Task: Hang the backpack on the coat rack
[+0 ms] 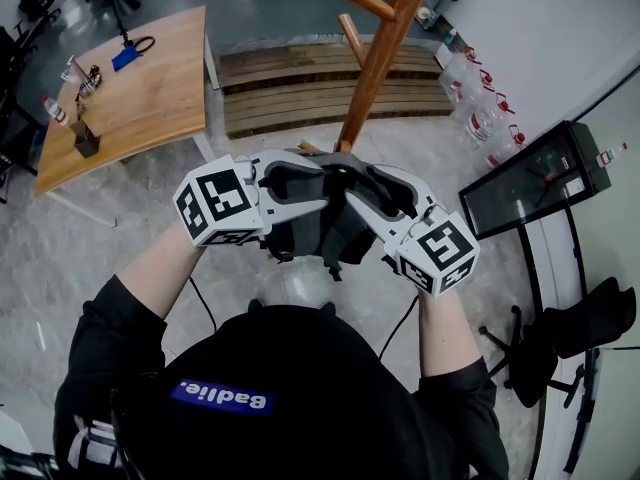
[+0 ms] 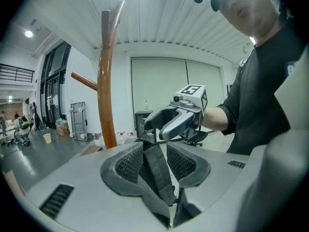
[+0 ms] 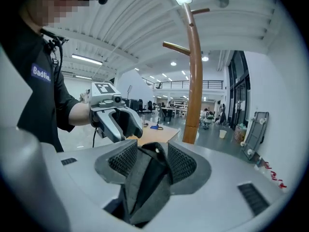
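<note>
A dark grey backpack [image 1: 312,233] hangs between my two grippers in front of the person's chest. My left gripper [image 1: 318,186] is shut on one of its black straps [image 2: 158,174], which runs up between the ribbed pads. My right gripper [image 1: 365,190] faces it, jaws standing wide and shut on a thick fold of grey backpack fabric [image 3: 147,182]. The wooden coat rack [image 1: 385,48] stands just beyond the grippers, with pegs branching off its pole. In the left gripper view the pole [image 2: 107,81] rises to the left of the right gripper [image 2: 176,121]. The right gripper view shows it [image 3: 194,81] behind the left gripper [image 3: 116,121].
A wooden table [image 1: 150,88] with small items stands at the far left. Behind the rack's base lies a slatted wooden platform [image 1: 300,83]. Water jugs [image 1: 478,103], a black cabinet [image 1: 530,178] and an office chair [image 1: 570,338] line the right side.
</note>
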A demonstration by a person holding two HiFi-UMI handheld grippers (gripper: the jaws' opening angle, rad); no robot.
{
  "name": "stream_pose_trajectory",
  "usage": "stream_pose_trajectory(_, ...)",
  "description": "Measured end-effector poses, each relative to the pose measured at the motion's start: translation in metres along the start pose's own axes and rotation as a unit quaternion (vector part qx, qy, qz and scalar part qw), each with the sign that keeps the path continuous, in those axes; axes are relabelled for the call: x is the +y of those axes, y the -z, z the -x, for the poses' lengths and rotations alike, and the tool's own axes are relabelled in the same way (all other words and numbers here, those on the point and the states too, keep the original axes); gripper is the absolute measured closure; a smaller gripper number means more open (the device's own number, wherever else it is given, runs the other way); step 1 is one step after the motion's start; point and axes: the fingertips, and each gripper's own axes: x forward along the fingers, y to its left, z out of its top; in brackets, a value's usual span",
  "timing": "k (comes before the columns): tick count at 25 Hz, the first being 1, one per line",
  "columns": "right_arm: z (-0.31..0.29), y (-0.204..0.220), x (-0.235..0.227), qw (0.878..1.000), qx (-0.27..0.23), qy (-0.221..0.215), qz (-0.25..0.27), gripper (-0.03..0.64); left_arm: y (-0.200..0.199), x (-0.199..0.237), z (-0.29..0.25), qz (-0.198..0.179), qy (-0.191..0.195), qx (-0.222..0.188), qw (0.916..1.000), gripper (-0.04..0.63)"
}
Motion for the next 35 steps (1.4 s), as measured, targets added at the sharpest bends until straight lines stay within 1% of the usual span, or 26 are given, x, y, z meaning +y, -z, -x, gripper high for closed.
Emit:
stream_pose_trajectory(4, 0.007, -0.002, 0.018, 0.999, -0.053, 0.002, -0.002, 0.419, 0.008, -0.011, -0.003, 0.014, -0.019, -0.036, 0.9991, 0.439)
stream_pose_trajectory(7, 0.012, 0.001, 0.030, 0.997, -0.077, 0.008, 0.001, 0.427, 0.011, -0.020, -0.002, 0.033, -0.037, -0.073, 0.9961, 0.440)
stream_pose_trajectory(10, 0.017, 0.006, 0.043, 0.995, -0.096, 0.010, -0.002, 0.505, 0.008, -0.031, 0.004, 0.066, -0.049, -0.113, 0.9902, 0.440)
stream_pose_trajectory(12, 0.022, 0.007, 0.050, 0.993, -0.115, 0.009, -0.019, 0.534, 0.002, -0.038, 0.011, 0.084, -0.054, -0.139, 0.9852, 0.444)
stream_pose_trajectory(14, 0.028, 0.005, 0.055, 0.990, -0.137, 0.007, -0.043, 0.557, -0.005, -0.045, 0.019, 0.093, -0.057, -0.159, 0.9812, 0.473)
stream_pose_trajectory(16, 0.033, 0.001, 0.060, 0.986, -0.154, 0.005, -0.057, 0.566, -0.011, -0.051, 0.024, 0.097, -0.058, -0.166, 0.9796, 0.504)
stream_pose_trajectory(20, 0.036, -0.005, 0.072, 0.984, -0.170, -0.006, -0.059, 0.579, -0.027, -0.063, 0.030, 0.092, -0.048, -0.203, 0.9736, 0.559)
stream_pose_trajectory(21, 0.036, -0.005, 0.074, 0.983, -0.173, -0.006, -0.058, 0.584, -0.027, -0.064, 0.030, 0.090, -0.049, -0.206, 0.9732, 0.577)
stream_pose_trajectory(23, 0.036, -0.002, 0.078, 0.983, -0.175, -0.004, -0.061, 0.609, -0.023, -0.066, 0.028, 0.091, -0.053, -0.206, 0.9729, 0.586)
stream_pose_trajectory(27, 0.033, 0.012, 0.083, 0.984, -0.162, -0.006, -0.070, 0.611, -0.007, -0.070, 0.021, 0.109, -0.058, -0.197, 0.9726, 0.586)
stream_pose_trajectory(30, 0.029, 0.018, 0.086, 0.985, -0.154, -0.014, -0.074, 0.612, 0.004, -0.066, 0.017, 0.111, -0.067, -0.179, 0.9753, 0.586)
stream_pose_trajectory(33, 0.027, 0.019, 0.087, 0.986, -0.151, -0.020, -0.074, 0.612, 0.004, -0.068, 0.015, 0.111, -0.061, -0.181, 0.9753, 0.586)
stream_pose_trajectory(35, 0.027, 0.018, 0.088, 0.986, -0.150, -0.022, -0.074, 0.612, 0.006, -0.067, 0.015, 0.110, -0.066, -0.176, 0.9761, 0.586)
